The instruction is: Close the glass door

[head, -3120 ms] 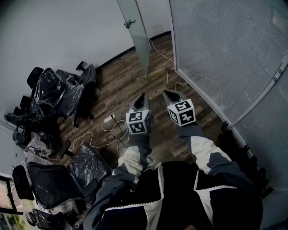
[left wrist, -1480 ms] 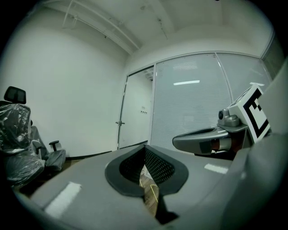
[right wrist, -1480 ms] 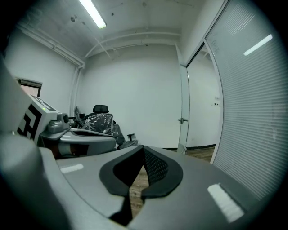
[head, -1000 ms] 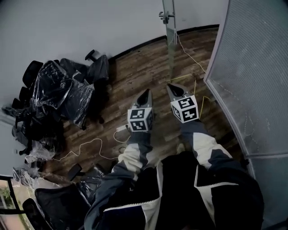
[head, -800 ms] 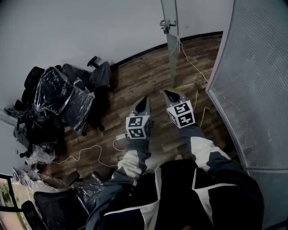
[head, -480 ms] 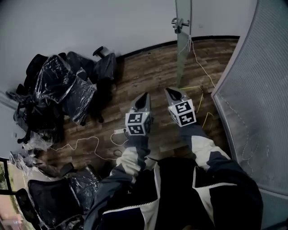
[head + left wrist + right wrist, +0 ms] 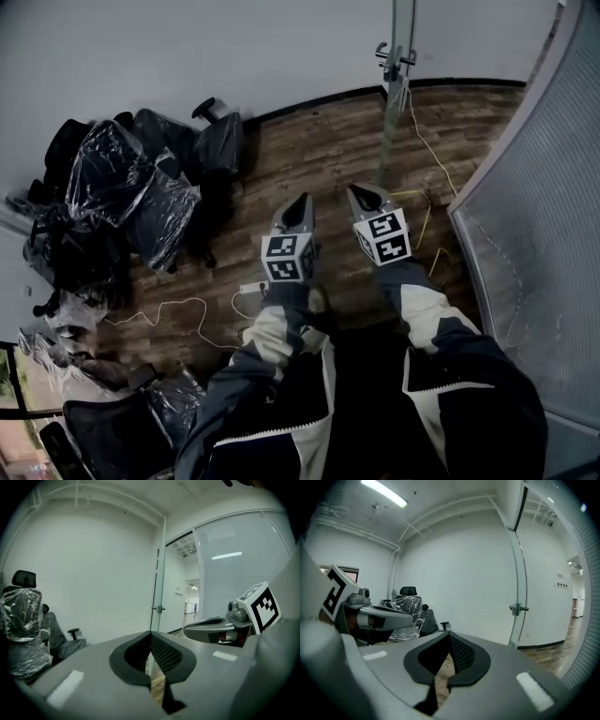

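Observation:
The glass door (image 7: 393,112) stands ajar, edge-on at the top of the head view, with a metal handle (image 7: 395,54) on it. Both grippers point toward it over the wood floor, well short of it. My left gripper (image 7: 300,201) is shut and empty; my right gripper (image 7: 360,192) is shut and empty beside it. In the left gripper view the door (image 7: 159,583) and its handle (image 7: 158,608) rise beyond the shut left gripper (image 7: 150,635). In the right gripper view the door (image 7: 520,573) and handle (image 7: 516,608) stand right of the right gripper (image 7: 449,637).
A frosted glass partition (image 7: 539,216) runs along the right. Office chairs wrapped in plastic (image 7: 122,187) are piled at the left by the white wall. Loose cables (image 7: 178,309) and a yellow cord (image 7: 424,211) lie on the floor.
Both grippers have been carried forward across the floor toward the door, still shut. In the head view the door and its handle have shifted rightward and the partition has slid toward the right edge.

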A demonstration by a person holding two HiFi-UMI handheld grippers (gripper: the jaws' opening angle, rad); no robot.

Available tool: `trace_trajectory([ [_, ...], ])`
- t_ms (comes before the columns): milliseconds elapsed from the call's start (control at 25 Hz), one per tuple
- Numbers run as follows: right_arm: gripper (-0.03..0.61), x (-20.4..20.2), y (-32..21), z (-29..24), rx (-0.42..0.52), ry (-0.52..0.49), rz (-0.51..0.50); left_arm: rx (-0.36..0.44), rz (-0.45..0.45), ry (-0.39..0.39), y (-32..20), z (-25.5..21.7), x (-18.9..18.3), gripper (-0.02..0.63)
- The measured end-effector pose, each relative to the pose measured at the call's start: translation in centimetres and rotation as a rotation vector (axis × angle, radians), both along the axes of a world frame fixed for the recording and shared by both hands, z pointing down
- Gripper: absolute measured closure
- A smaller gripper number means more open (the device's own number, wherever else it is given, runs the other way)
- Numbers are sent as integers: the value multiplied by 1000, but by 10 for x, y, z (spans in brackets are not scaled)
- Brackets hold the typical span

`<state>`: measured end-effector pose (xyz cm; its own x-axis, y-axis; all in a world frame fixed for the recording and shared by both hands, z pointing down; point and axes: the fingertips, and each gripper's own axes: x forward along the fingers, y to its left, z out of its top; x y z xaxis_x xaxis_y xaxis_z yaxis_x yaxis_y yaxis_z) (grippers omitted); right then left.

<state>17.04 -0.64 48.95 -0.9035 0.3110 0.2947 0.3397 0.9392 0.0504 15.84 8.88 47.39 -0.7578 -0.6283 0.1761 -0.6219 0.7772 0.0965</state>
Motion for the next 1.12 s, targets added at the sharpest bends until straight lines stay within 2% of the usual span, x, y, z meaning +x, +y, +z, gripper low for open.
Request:
trace_trajectory([
  [480,574,-161,2,-13,23,-15,175,22,154,-10,11,-3,-169,615],
  [640,574,-198,0,-14,35,-9,219,43,164,-4,24,0,-213,615],
  [800,574,-228,2,-10,46,17,221,60,159,15,30,5,-244,615],
  [960,574,-261,-5,-3,29,32,220,35,166,15,23,9,-275,615],
  [1120,574,-306,-16,9,-3,33,210,15,133,8,19,11,-318,615],
])
